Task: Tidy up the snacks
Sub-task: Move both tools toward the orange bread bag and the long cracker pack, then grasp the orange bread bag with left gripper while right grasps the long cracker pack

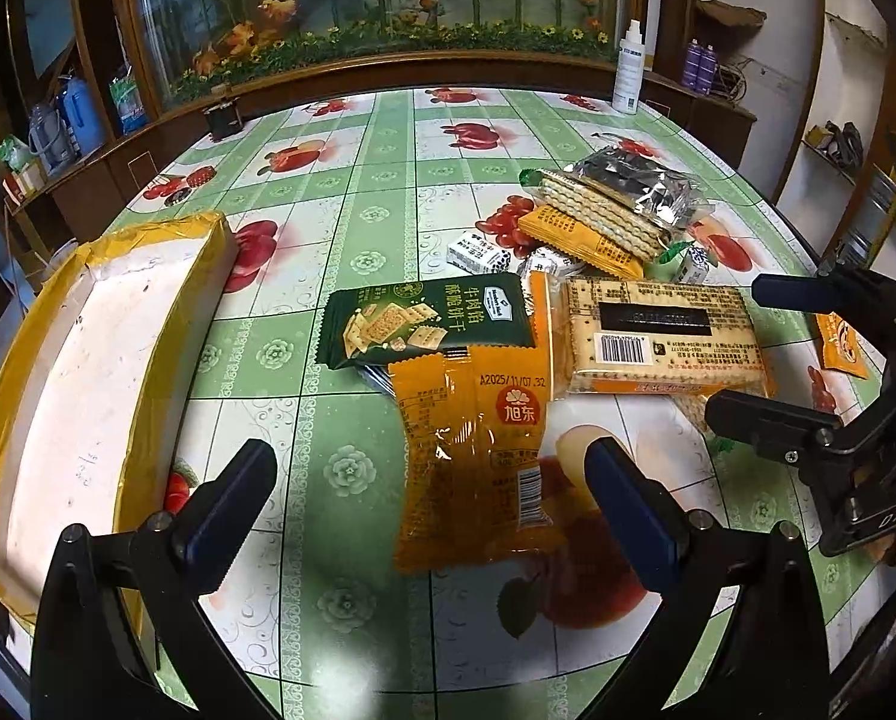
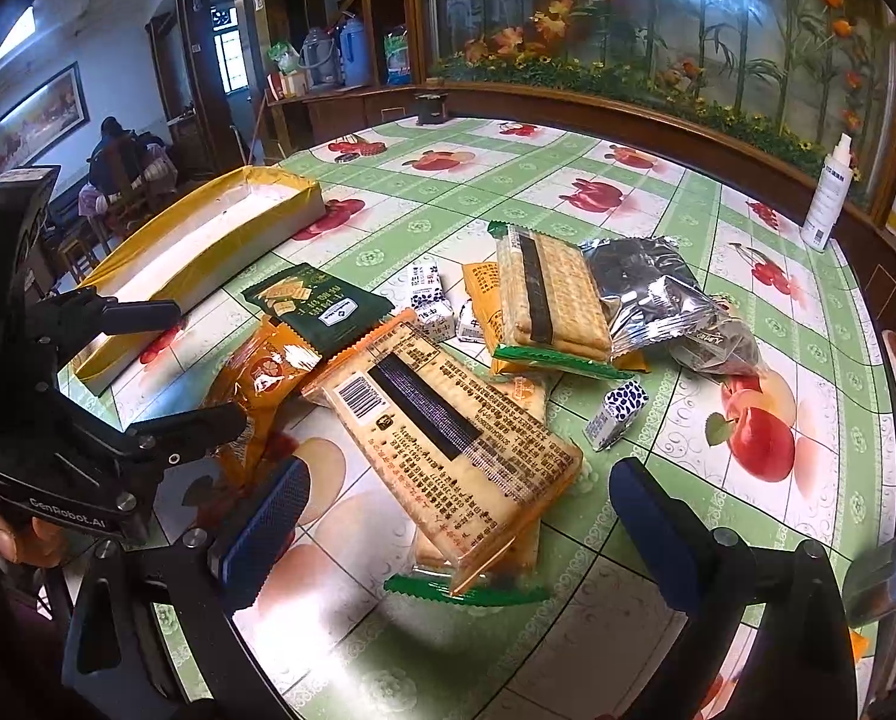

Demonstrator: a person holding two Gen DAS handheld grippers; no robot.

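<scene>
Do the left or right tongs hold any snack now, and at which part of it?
Nothing is held. The left tongs stand open over the orange packet, and the right tongs stand open around the long cracker pack, without closing on it.

Table (image 1: 387,180) with green fruit-patterned cloth, ahead of the tool. White spray bottle (image 1: 629,69) at the far right edge; glass-fronted flower display (image 1: 375,0) beyond; small dark box (image 1: 222,114) far left; blue jugs (image 1: 81,114) on a side shelf.

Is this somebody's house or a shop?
Probably a house, a dining or living room: a table with a fruit-print cloth, a planted glass tank in a wooden cabinet, and a framed picture on the wall.
</scene>
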